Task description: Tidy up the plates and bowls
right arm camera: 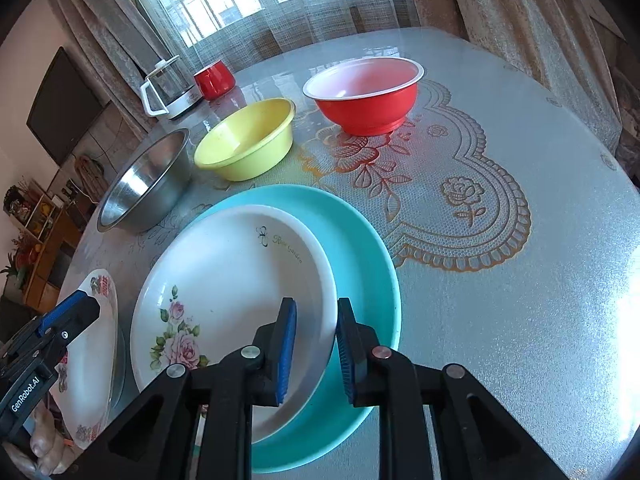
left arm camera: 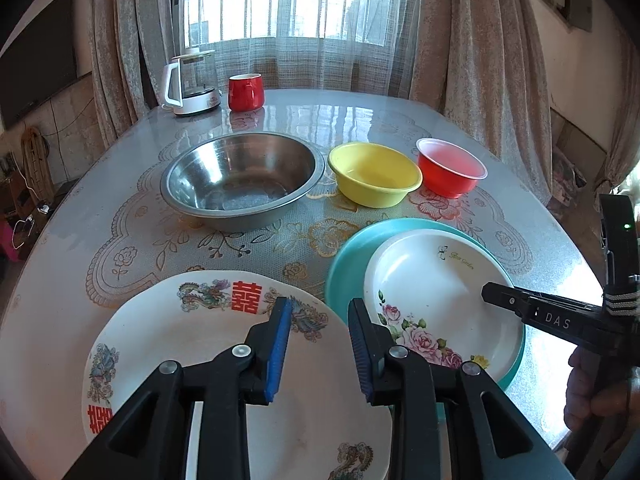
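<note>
Rose plate [right arm camera: 224, 280]: white, sits inside the teal plate [right arm camera: 360, 256], pushed toward its left rim; both lie at the near right of the counter [right arm camera: 500, 280].
Dragon plate [left arm camera: 192, 344]: white with red characters, flat on the counter just left of the teal plate.
Right hand-held gripper [right arm camera: 316, 348]: fingers apart, straddling the right rim of the rose plate, one blue pad [right arm camera: 286, 352] inside the plate, the other outside over the teal one; whether the pads touch the rim cannot be told.
Left hand-held gripper [left arm camera: 320, 344]: fingers apart, hanging over the right part of the dragon plate, gripping nothing.
Plates, counted: three.
Bowls, counted: three in a row farther back, steel bowl [left arm camera: 242, 178], yellow bowl [left arm camera: 374, 174], red bowl [left arm camera: 450, 170], each standing apart.
Behind the bowls: one kettle [left arm camera: 192, 84] and one red cup [left arm camera: 245, 92], side by side near the curtains [left arm camera: 480, 40].
Left wrist view only: the whole dragon plate, and the person's right hand [left arm camera: 592, 392] on the other tool.
Right wrist view only: the rim between the right fingers, and a shelf [right arm camera: 36, 236] at far left.
</note>
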`<state>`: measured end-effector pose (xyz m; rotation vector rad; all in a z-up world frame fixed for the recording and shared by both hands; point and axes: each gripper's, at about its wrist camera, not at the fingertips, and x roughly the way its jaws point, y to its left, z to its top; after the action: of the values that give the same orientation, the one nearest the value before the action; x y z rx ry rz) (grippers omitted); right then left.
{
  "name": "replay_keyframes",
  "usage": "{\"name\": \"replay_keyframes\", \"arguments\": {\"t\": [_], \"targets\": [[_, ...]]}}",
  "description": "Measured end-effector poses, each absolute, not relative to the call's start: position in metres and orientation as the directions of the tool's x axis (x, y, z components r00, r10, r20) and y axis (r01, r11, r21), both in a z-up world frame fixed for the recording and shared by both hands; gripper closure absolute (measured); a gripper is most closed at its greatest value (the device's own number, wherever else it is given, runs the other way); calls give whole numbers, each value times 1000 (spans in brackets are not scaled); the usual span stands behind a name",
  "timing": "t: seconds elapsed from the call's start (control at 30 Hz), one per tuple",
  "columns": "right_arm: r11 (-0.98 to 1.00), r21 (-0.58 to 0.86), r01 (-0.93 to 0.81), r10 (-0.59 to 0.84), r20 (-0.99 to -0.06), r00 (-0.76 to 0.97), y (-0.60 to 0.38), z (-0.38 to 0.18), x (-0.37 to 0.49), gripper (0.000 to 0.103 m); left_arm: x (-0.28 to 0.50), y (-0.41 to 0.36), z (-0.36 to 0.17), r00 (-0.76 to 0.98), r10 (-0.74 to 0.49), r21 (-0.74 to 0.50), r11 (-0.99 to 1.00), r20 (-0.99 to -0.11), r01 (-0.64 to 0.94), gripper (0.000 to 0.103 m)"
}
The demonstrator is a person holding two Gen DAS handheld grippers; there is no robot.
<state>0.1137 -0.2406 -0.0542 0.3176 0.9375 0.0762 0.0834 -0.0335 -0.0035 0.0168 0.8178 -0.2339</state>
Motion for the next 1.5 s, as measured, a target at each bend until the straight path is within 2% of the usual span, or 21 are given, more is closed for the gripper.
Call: {"name": "replay_keyframes", "arguments": {"t": [0.13, 0.47, 1.03, 1.37, 1.5], "targets": [[948, 301, 105, 175, -766, 619, -247, -49, 111, 76, 81, -21, -3, 667, -183, -77, 979, -722, 186, 71], [946, 308, 102, 160, -716, 680, -239, -30, 103, 75, 76, 8, -5, 681, -151, -78, 987, -717, 137, 68], [925, 349, -153, 360, -670, 649, -156, -17, 95, 69, 67, 50, -9, 685, -126, -87, 992, -718, 92, 65], [897, 391, -204, 430, -672, 603, -126, -24, 91, 68, 64, 74, -12, 678, -131, -100, 991, -724, 84, 64], [876, 425, -227, 473, -664, 579, -120, -25, 88, 65, 64, 90, -13, 673, -150, -142, 988, -724, 68, 59]]}}
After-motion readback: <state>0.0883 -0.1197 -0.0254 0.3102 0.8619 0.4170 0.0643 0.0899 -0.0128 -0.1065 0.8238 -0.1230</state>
